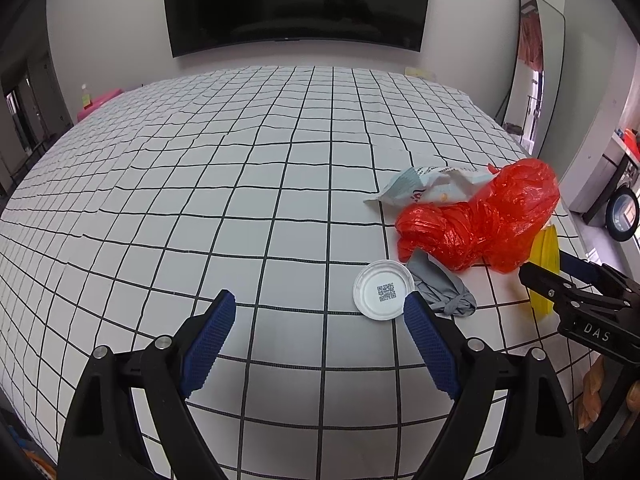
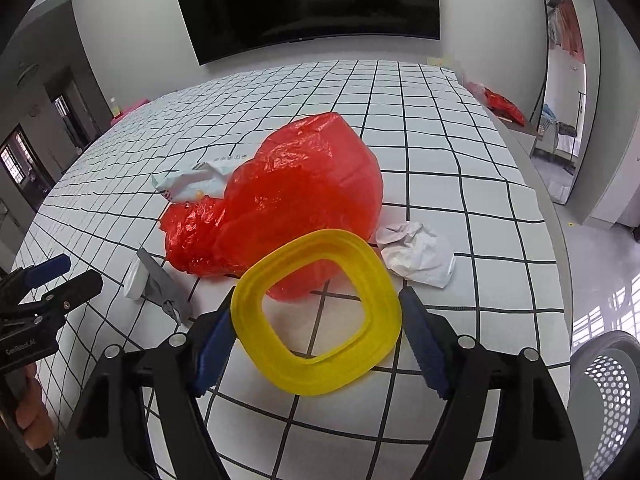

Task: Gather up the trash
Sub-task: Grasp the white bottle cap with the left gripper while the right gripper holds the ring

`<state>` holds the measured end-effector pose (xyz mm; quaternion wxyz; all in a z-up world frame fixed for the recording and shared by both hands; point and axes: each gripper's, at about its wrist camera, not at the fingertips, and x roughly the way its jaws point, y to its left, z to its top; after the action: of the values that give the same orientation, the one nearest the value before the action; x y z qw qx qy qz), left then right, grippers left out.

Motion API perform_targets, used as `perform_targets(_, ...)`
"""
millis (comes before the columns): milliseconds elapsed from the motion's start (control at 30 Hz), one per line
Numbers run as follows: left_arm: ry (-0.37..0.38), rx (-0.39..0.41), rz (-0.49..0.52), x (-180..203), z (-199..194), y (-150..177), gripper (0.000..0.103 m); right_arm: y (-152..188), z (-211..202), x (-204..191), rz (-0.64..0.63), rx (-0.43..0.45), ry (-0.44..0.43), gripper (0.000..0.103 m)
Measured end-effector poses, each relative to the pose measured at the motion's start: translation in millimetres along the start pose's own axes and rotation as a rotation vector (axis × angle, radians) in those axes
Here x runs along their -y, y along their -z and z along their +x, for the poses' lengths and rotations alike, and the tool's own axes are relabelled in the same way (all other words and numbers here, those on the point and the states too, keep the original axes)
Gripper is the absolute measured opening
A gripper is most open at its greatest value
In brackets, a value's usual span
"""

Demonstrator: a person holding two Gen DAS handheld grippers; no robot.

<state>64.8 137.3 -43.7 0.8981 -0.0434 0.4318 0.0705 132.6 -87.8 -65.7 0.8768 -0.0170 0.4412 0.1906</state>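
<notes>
A crumpled red plastic bag [image 1: 484,220] [image 2: 288,196] lies on the checked cloth. Beside it are a white snack wrapper [image 1: 424,186] [image 2: 192,182], a white round lid with a QR code [image 1: 383,290] [image 2: 134,278], a grey scrap [image 1: 444,292] [image 2: 164,286] and a crumpled white paper [image 2: 418,254]. My right gripper [image 2: 316,312] is wide around a yellow squarish ring [image 2: 316,316] [image 1: 544,264], its pads touching both sides. My left gripper [image 1: 320,312] is open and empty, just in front of the lid.
The table [image 1: 200,200] has a white cloth with a black grid. A dark TV [image 1: 296,0] hangs behind. A mirror [image 1: 536,68] leans at the right. A perforated grey bin [image 2: 608,392] stands at the right table edge. Another red bag [image 2: 504,106] lies at the far right.
</notes>
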Motion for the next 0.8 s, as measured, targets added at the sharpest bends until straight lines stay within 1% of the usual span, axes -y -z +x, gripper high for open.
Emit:
perform_targets(133, 0.006, -0.008, 0.002, 2, 1, 1, 0.085, 5, -7, -2, 0.009, 0.010, 0.003, 0.074)
perform_targets(400, 0.024, -0.027, 0.019, 7, 6, 5, 0.085, 19, -41, 3, 0.061, 0.067, 0.007, 0.074)
perform_targets(567, 0.027, -0.042, 0.026, 13, 14, 6, 0.085, 32, -54, 6, 0.083, 0.073, 0.025, 0.074)
perform_targets(800, 0.002, -0.059, 0.020, 16, 28, 1, 0.085, 45, -61, 16, 0.113, 0.066, 0.031, 0.074)
